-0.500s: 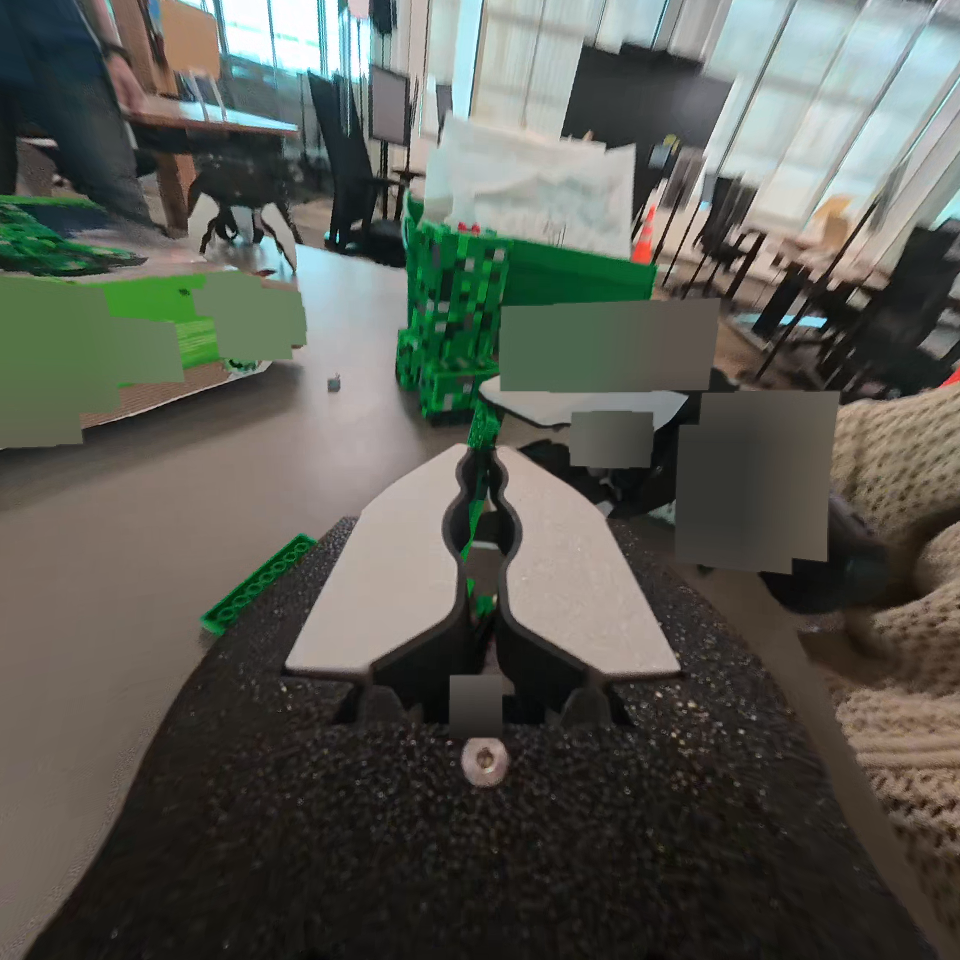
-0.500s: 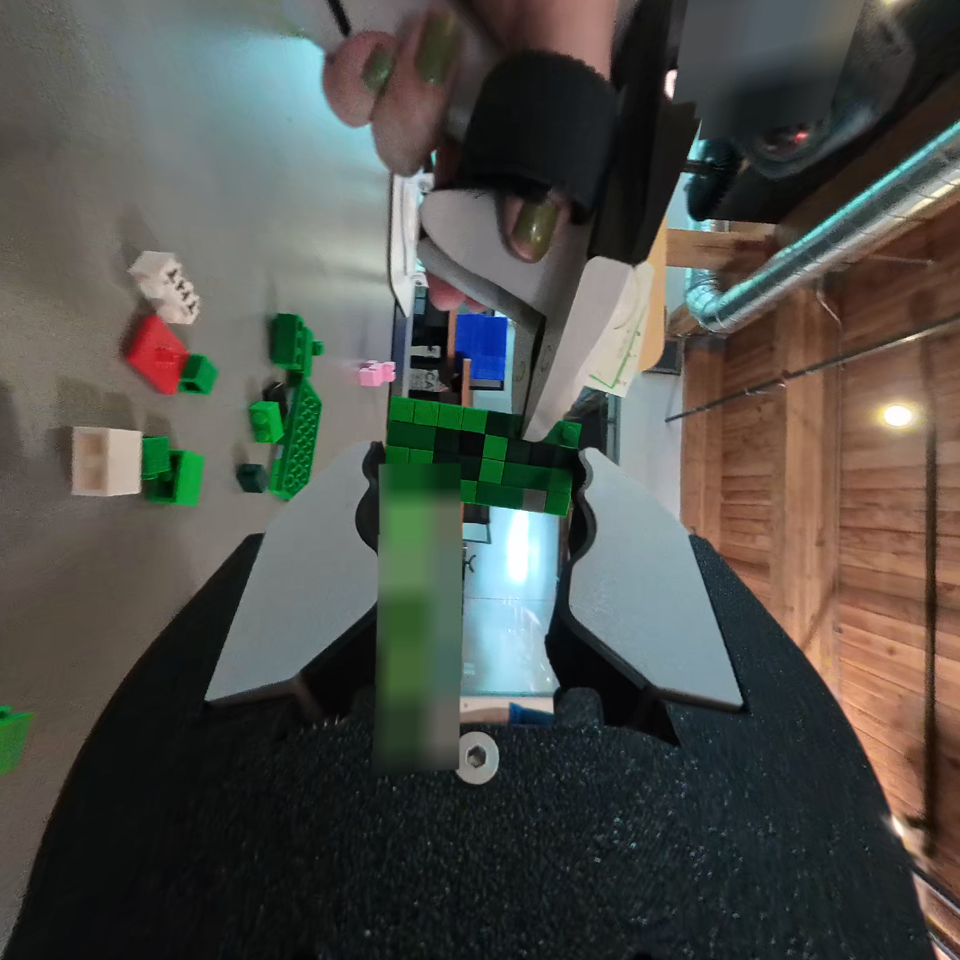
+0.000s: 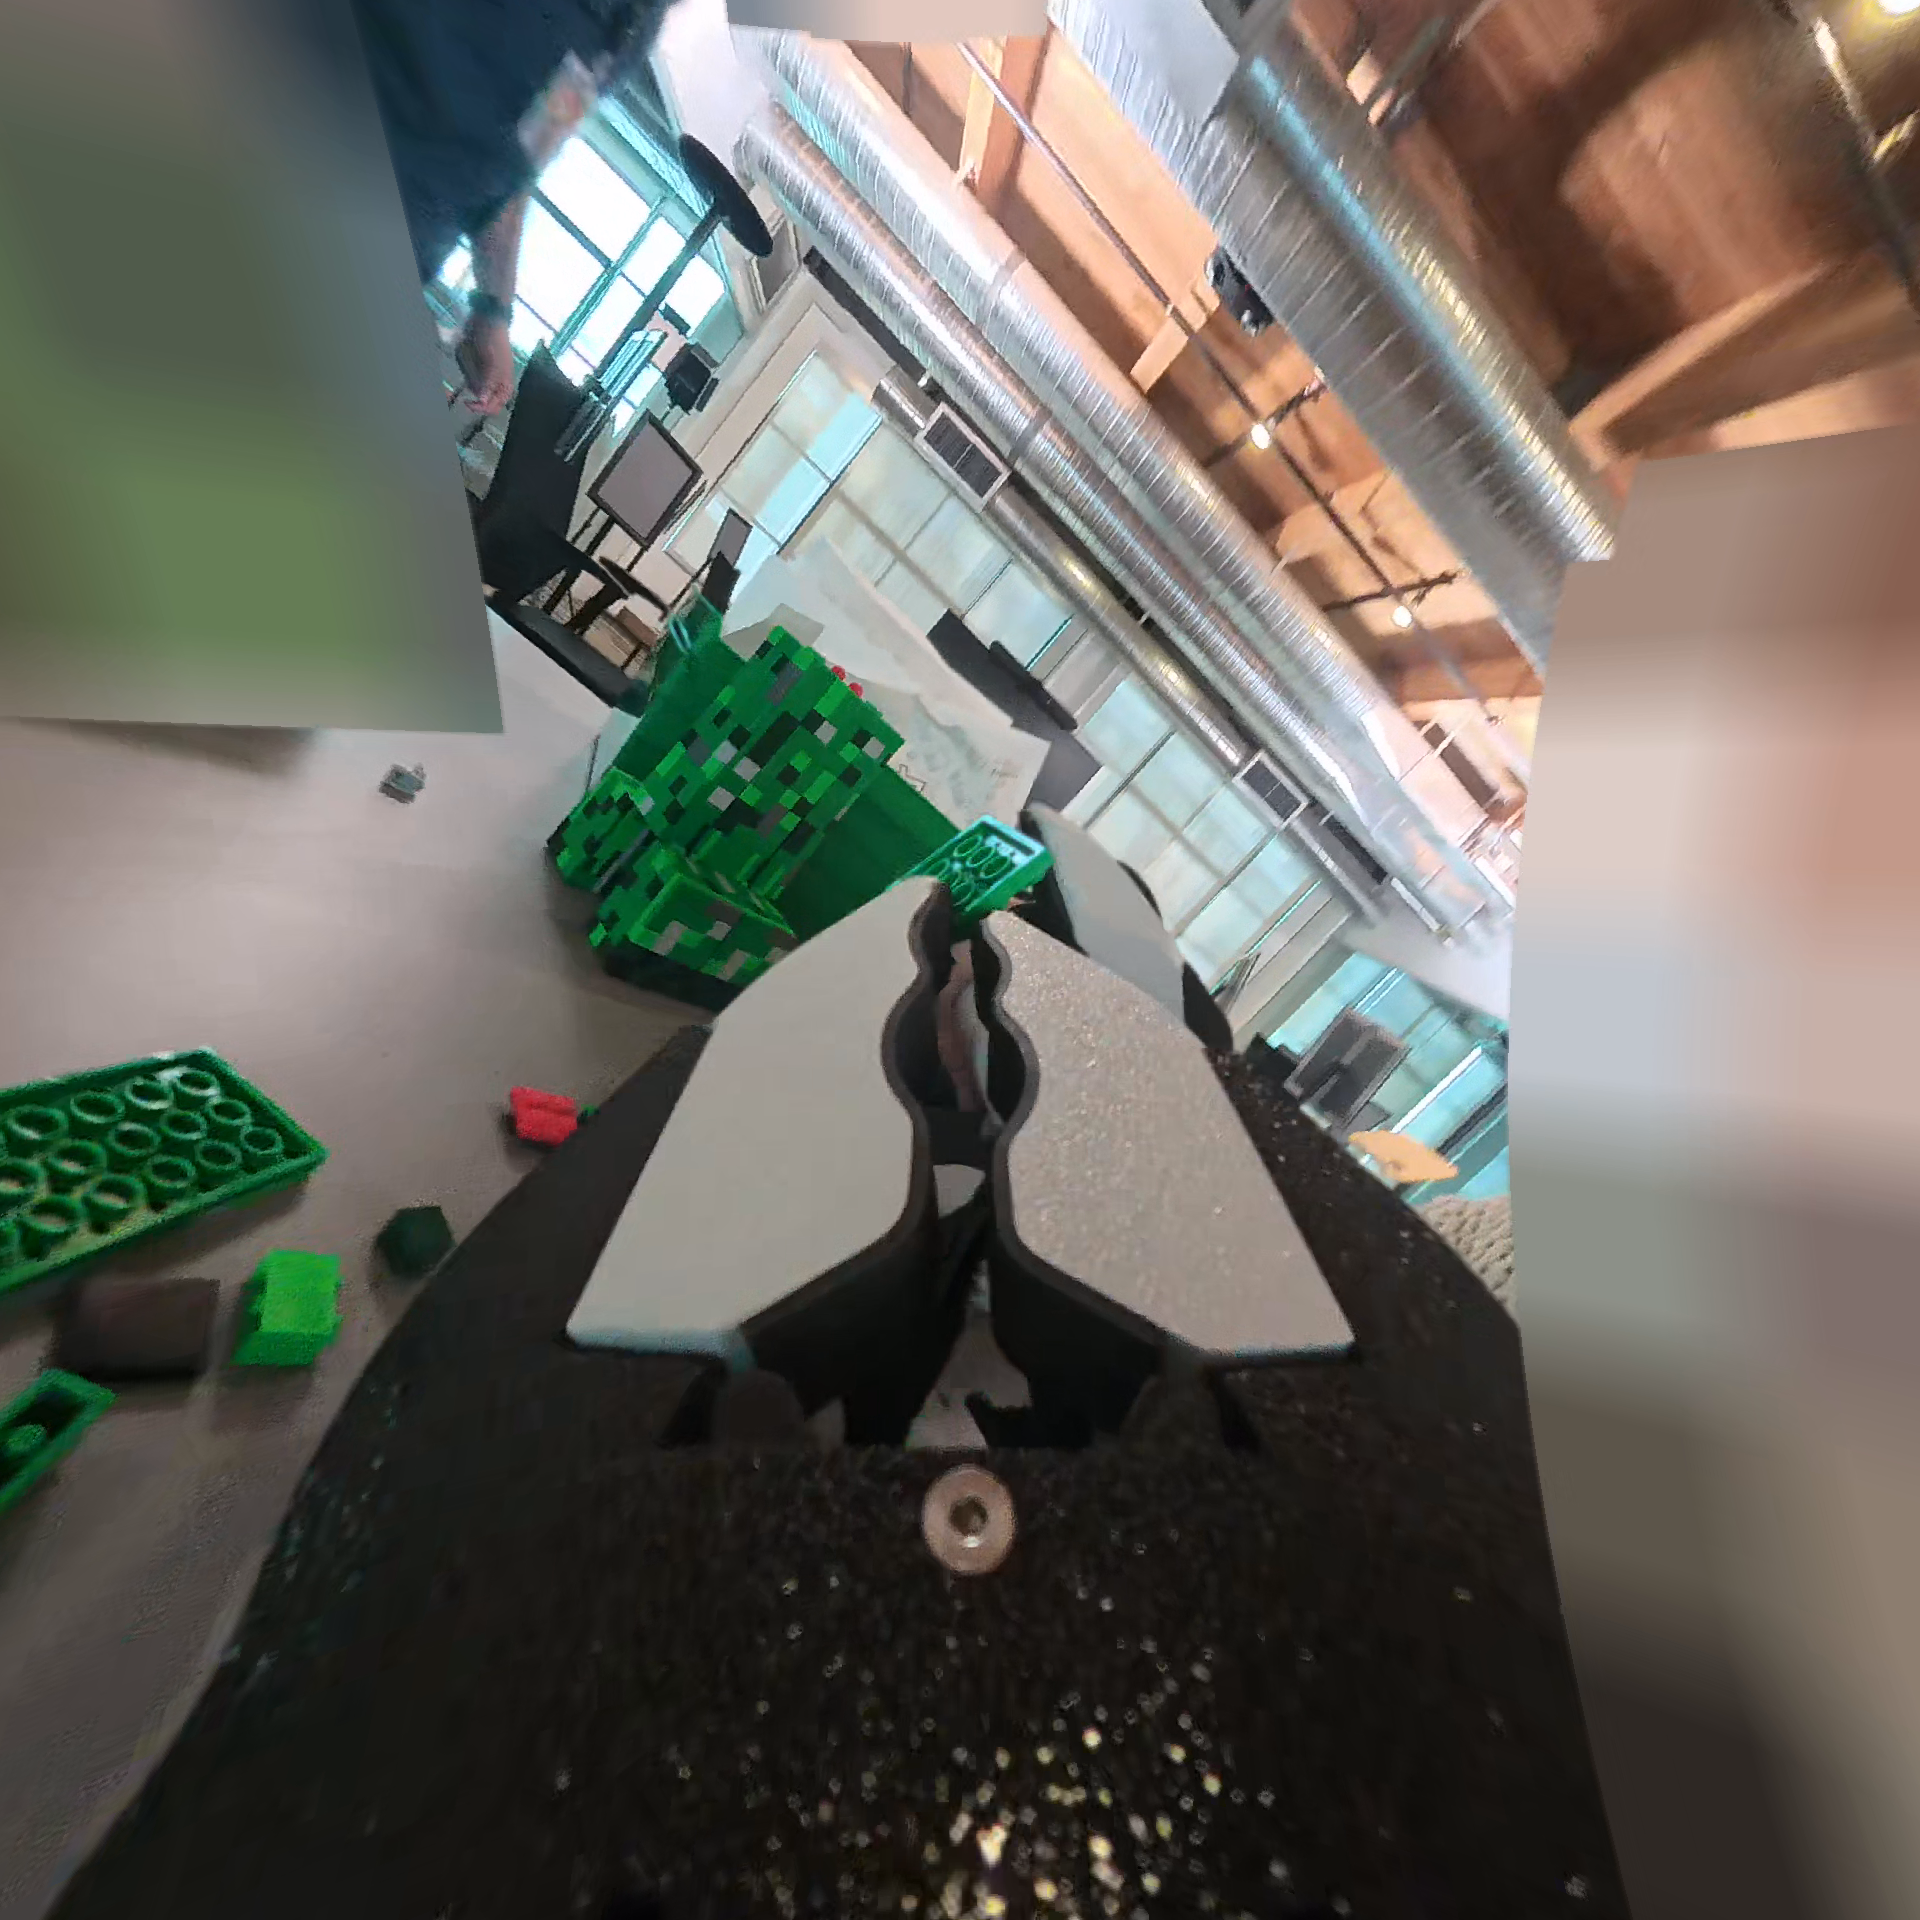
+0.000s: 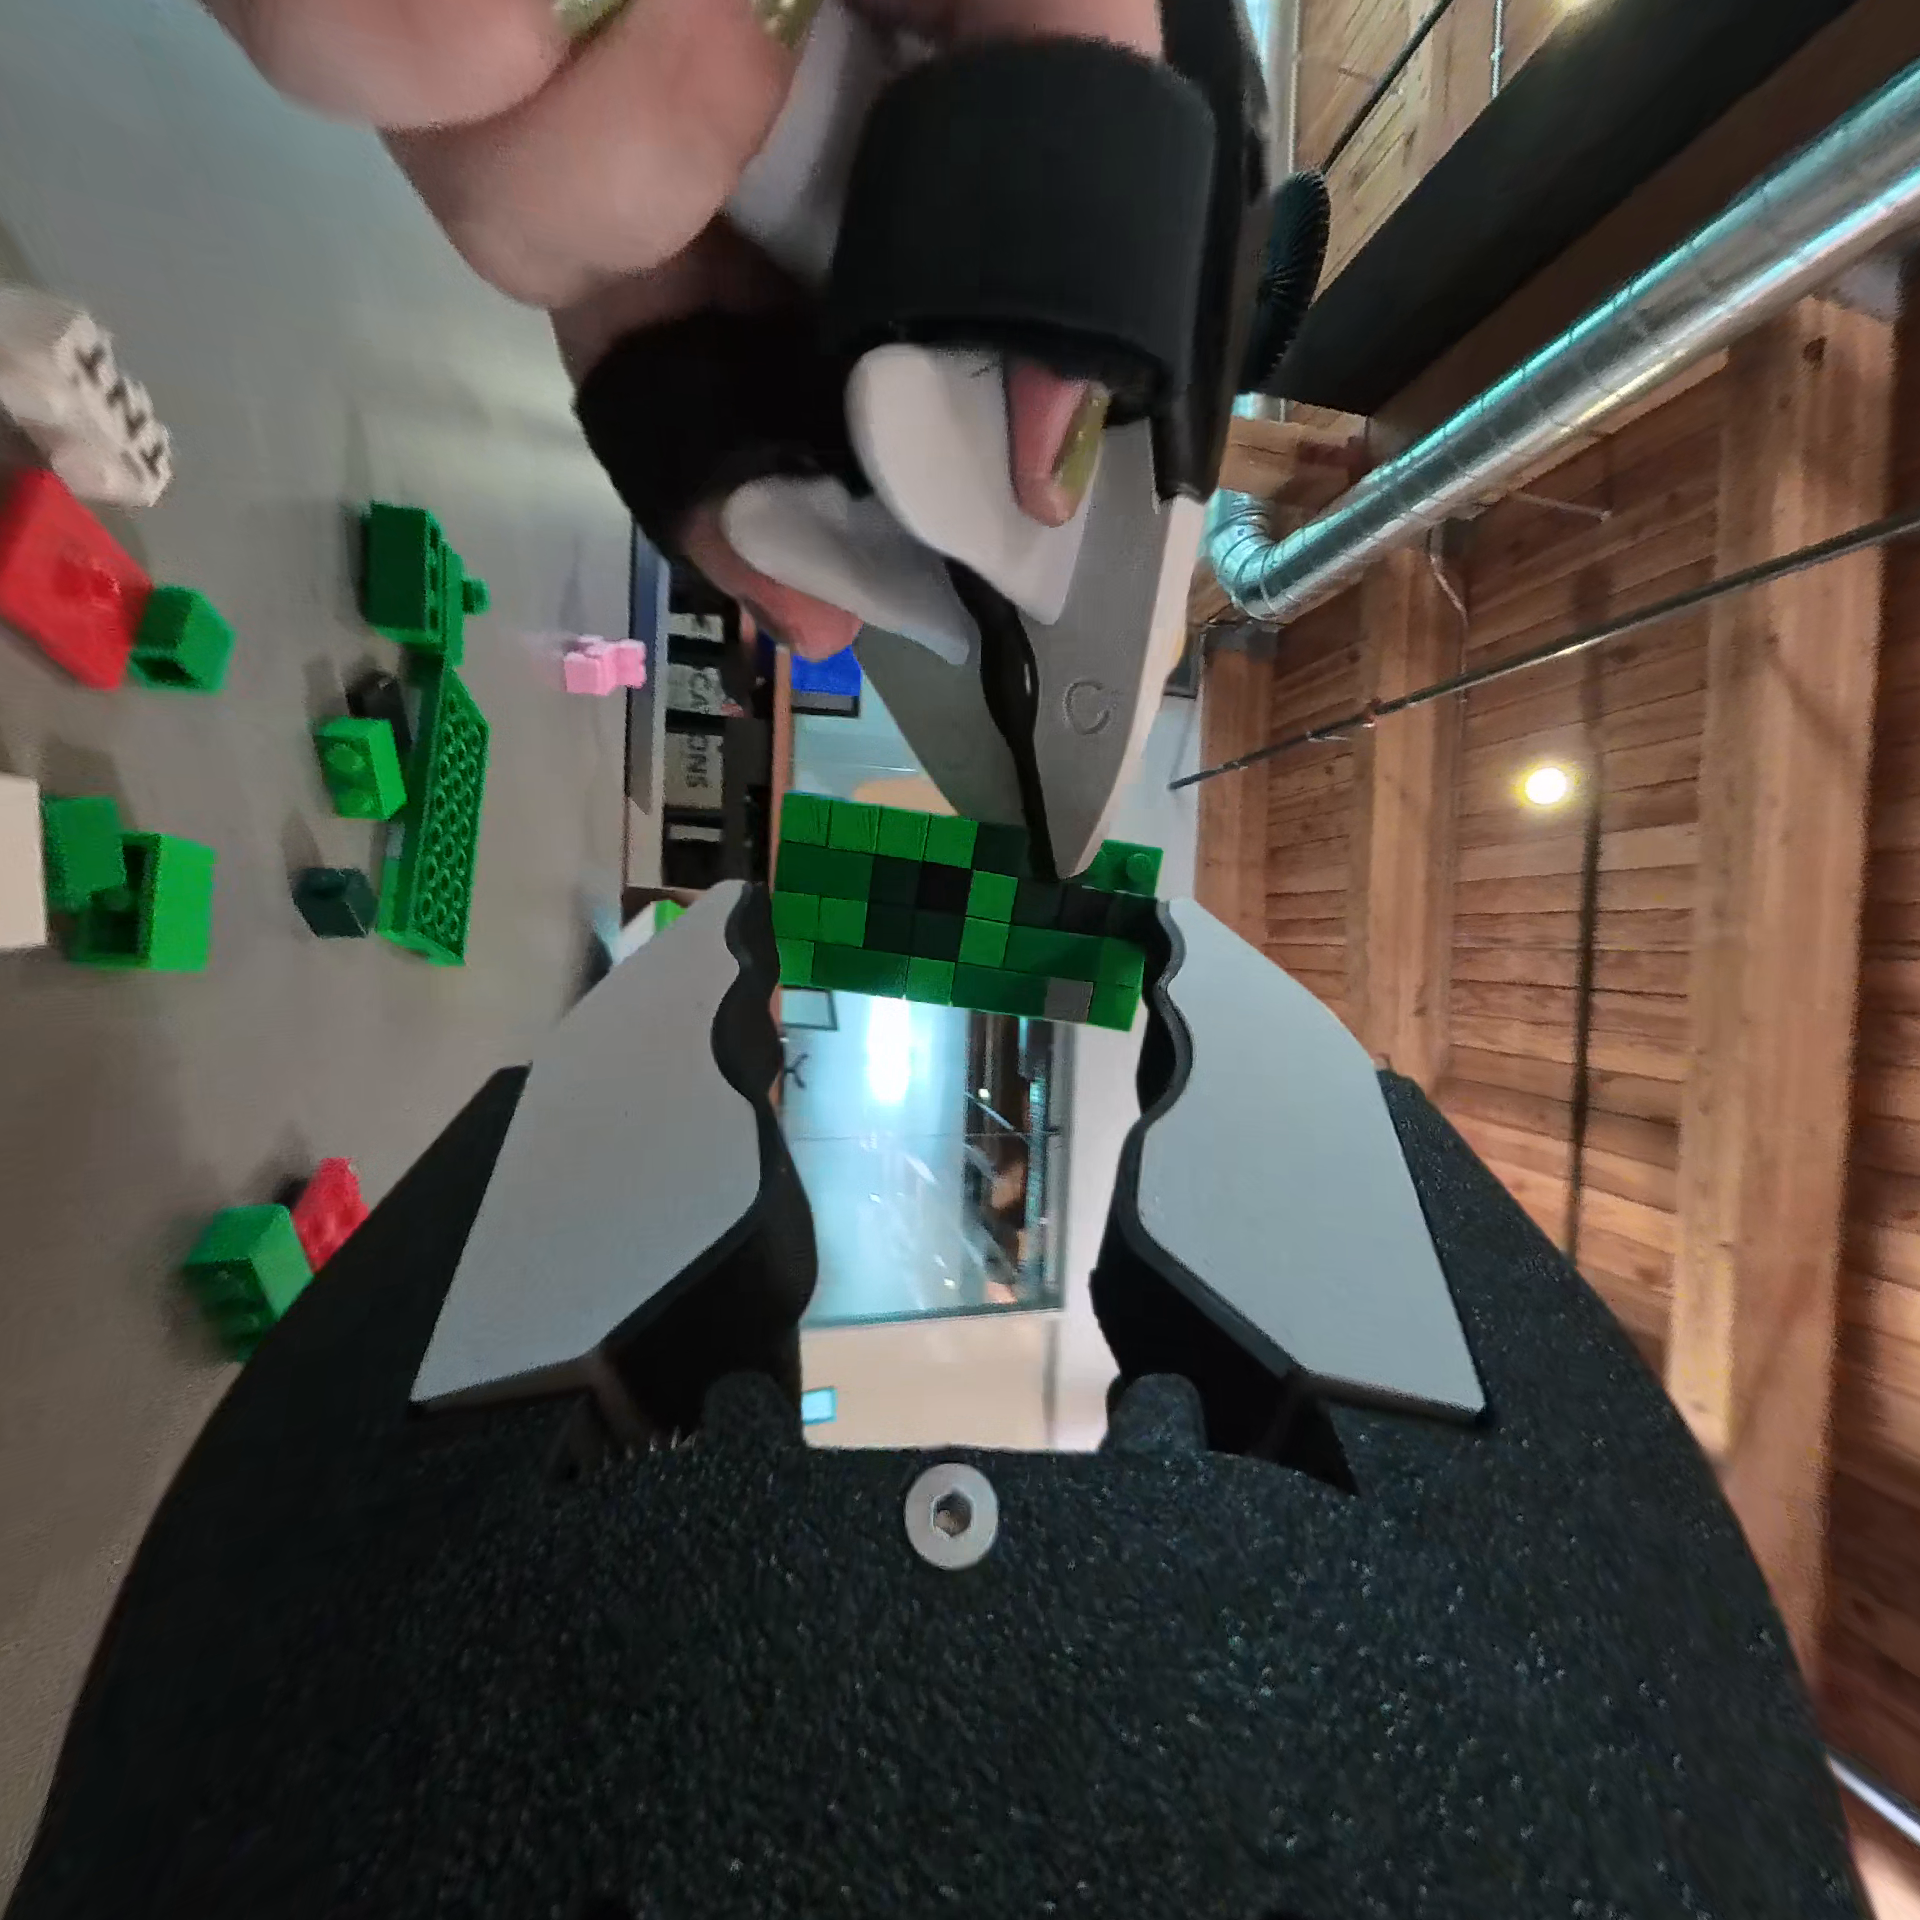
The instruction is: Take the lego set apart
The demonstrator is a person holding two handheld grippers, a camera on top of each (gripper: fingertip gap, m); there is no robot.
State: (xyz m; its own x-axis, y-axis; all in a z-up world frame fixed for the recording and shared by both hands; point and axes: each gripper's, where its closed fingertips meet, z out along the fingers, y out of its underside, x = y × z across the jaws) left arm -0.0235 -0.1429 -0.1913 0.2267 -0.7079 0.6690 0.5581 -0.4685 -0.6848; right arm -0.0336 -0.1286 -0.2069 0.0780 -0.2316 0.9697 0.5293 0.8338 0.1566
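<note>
Right gripper (image 4: 961, 914): its two grey fingers clamp a flat green pixel-patterned lego panel (image 4: 935, 914) by its left and right edges, the panel spanning the gap between the tips.
Left gripper (image 3: 961, 914): fingers nearly together, pinching the edge of a small green plate (image 3: 987, 868) whose ringed underside faces the camera; in the right wrist view the same gripper (image 4: 1049, 868) comes in from above, its pointed tips touching the far edge of the panel near its right end.
Hand (image 4: 644, 208): the person's hand holds the left gripper through a black strap, at the top of the right wrist view, blurred.
Lego panel: held clear of the table (image 4: 260, 312), between both grippers, its tiled face in light green, dark green, black and one grey square turned to the right wrist camera.
Table, right wrist view: to the left lie loose bricks, among them a long green plate (image 4: 436, 821), a red brick (image 4: 62, 582), a pink piece (image 4: 603, 665), a white block (image 4: 88, 395) and several green bricks.
Table, left wrist view: a large green plate (image 3: 135, 1164) lies underside up at near left, with a light green brick (image 3: 289, 1304) and a dark brick (image 3: 140, 1325) near it.
Green patterned box (image 3: 727, 821): stands far on the table, beyond the left gripper's tips.
Person (image 3: 488, 135): stands in the far background, upper left.
</note>
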